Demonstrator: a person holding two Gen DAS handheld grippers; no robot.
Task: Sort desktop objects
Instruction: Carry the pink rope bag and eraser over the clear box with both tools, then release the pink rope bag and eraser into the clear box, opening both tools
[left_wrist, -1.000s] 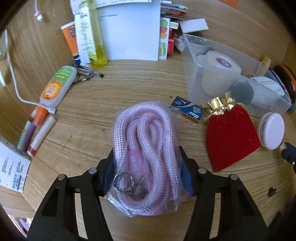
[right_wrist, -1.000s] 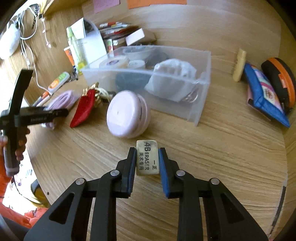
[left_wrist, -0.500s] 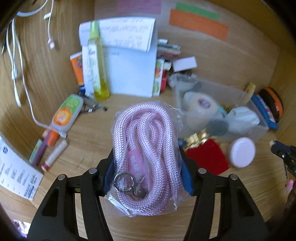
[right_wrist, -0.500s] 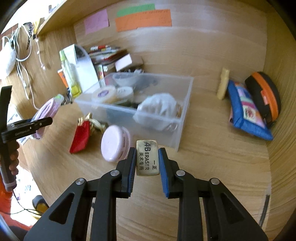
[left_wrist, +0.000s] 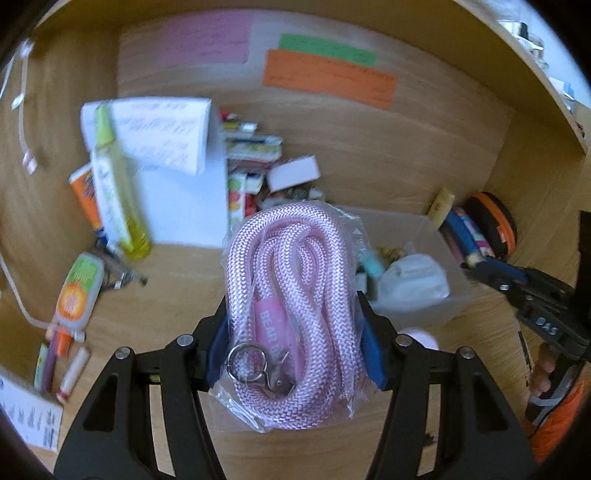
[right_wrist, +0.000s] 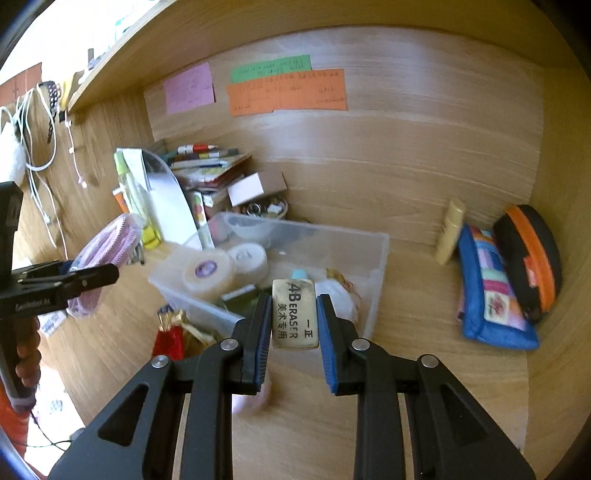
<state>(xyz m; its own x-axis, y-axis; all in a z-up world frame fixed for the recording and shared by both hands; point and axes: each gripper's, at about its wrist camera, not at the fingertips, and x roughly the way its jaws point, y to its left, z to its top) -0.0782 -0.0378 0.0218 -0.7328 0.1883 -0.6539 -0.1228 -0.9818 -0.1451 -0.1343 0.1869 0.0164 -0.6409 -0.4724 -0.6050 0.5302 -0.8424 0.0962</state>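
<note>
clear plastic storage bin (right_wrist: 373, 258) sits far centre on the wooden desk (right_wrist: 424, 369), part filled. left gripper (left_wrist: 291, 347) pinches a bagged coil of pink braided rope (left_wrist: 295, 295), held above the desk. right gripper (right_wrist: 293, 325) clamps a small beige rectangular eraser (right_wrist: 294, 314) near the bin.

Bare desk (right_wrist: 424, 369) right of clear bin (right_wrist: 376, 273)

Left gripper (left_wrist: 291, 332) clamps bagged pink rope (left_wrist: 295, 295) above desk (left_wrist: 177, 295).

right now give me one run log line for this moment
left hand-held gripper: shut on bagged pink rope | right hand-held gripper: shut on eraser
</note>
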